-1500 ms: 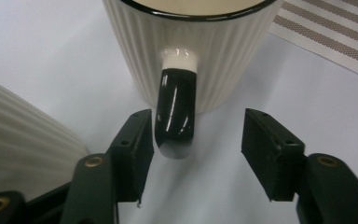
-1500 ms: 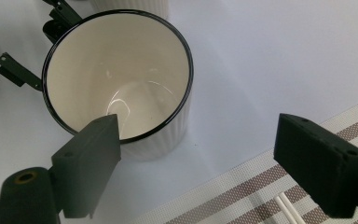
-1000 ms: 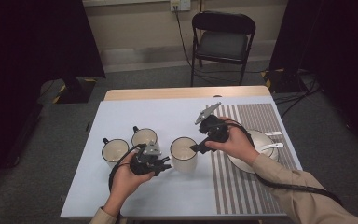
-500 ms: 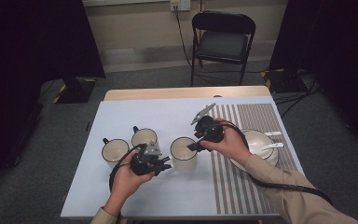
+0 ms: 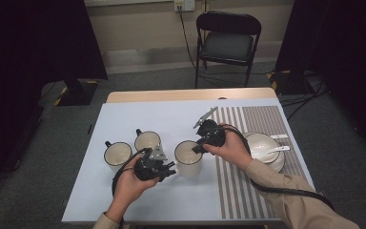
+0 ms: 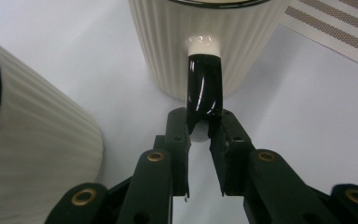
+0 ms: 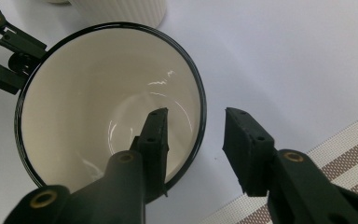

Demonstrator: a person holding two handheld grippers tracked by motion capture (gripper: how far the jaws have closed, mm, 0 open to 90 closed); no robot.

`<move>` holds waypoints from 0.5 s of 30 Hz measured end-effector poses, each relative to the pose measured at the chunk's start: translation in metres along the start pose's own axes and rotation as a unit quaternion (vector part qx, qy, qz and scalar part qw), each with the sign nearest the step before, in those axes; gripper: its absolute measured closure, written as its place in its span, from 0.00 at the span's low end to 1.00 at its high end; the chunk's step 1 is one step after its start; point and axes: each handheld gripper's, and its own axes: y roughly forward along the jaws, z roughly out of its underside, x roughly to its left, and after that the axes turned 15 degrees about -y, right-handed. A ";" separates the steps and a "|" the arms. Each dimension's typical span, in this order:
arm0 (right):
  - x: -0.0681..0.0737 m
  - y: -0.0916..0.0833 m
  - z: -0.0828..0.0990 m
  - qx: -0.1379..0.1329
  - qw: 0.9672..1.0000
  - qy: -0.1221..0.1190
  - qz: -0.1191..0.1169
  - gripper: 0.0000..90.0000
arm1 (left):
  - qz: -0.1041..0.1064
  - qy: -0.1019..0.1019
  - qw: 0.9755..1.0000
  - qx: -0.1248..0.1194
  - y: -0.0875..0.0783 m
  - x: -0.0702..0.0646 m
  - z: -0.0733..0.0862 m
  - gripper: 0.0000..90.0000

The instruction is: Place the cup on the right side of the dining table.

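Observation:
A cream ribbed mug point(image 5: 188, 157) with a black rim stands near the table's middle. My left gripper point(image 5: 171, 168) is shut on its black handle point(image 6: 204, 84), with the mug's wall point(image 6: 205, 42) just beyond the left gripper point(image 6: 199, 130). My right gripper point(image 5: 195, 149) reaches over the far rim from the right. In the right gripper view one jaw of the right gripper point(image 7: 196, 126) hangs inside the empty mug point(image 7: 98, 93) and the other outside. The jaws have just been closing, and the rim stands between them untouched.
Two more matching mugs point(image 5: 117, 154) point(image 5: 147, 140) stand left of the held one, the nearer one point(image 6: 28, 154) close beside my left gripper. On the striped placemat point(image 5: 257, 124) at the right sits a white bowl point(image 5: 262, 138) with a spoon point(image 5: 276, 149). A folding chair point(image 5: 228, 43) stands behind the table.
My right gripper has edged slightly left and down onto the mug's rim. The left hand and the mugs have kept still.

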 end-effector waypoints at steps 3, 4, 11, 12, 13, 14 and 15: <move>0.000 0.000 0.000 0.000 1.000 0.003 -0.003 0.73 | 0.003 0.004 1.000 0.001 0.000 -0.001 0.000 0.86; 0.000 0.000 0.000 0.001 1.000 0.006 -0.006 0.76 | 0.005 0.004 1.000 0.001 -0.001 -0.002 0.000 0.86; 0.003 0.007 0.001 0.010 1.000 0.015 0.004 0.85 | 0.003 0.009 1.000 0.000 -0.003 -0.008 -0.002 0.86; 0.003 0.007 0.001 0.010 1.000 0.016 0.007 0.86 | 0.005 0.010 1.000 0.002 -0.003 -0.009 -0.003 0.86; 0.003 0.008 0.001 0.009 1.000 0.019 0.011 0.87 | 0.004 0.011 1.000 0.001 -0.003 -0.010 -0.003 0.86; 0.003 0.008 0.001 0.009 1.000 0.019 0.011 0.87 | 0.004 0.011 1.000 0.001 -0.003 -0.010 -0.003 0.86; 0.004 0.008 0.000 0.011 1.000 0.018 0.019 0.89 | 0.006 0.010 1.000 0.001 -0.004 -0.012 -0.004 0.86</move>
